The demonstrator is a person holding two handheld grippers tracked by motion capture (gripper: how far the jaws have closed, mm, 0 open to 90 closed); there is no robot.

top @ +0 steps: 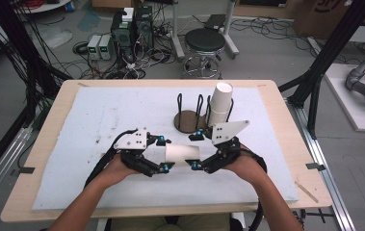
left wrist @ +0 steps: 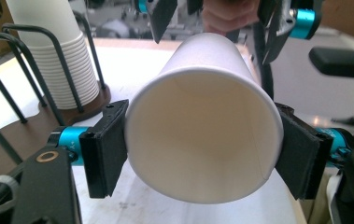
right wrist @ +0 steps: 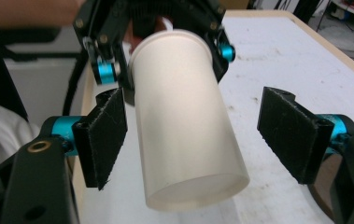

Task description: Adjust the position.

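Our left tool [left wrist: 202, 154] clamps the cup [left wrist: 202, 140] at its rim, frame centre; our right tool [right wrist: 191, 140] stands wide around its base.

lab, floor cables [top: 136, 62], power supplies [top: 100, 46]

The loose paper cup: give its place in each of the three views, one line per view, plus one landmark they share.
High view: the paper cup lies on its side at centre, between the left gripper and right gripper.
Left gripper view: centre, open mouth toward the camera, pads pressing its rim.
Right gripper view: centre, base toward the camera, between open pads.
Shared landmark: the white mat.
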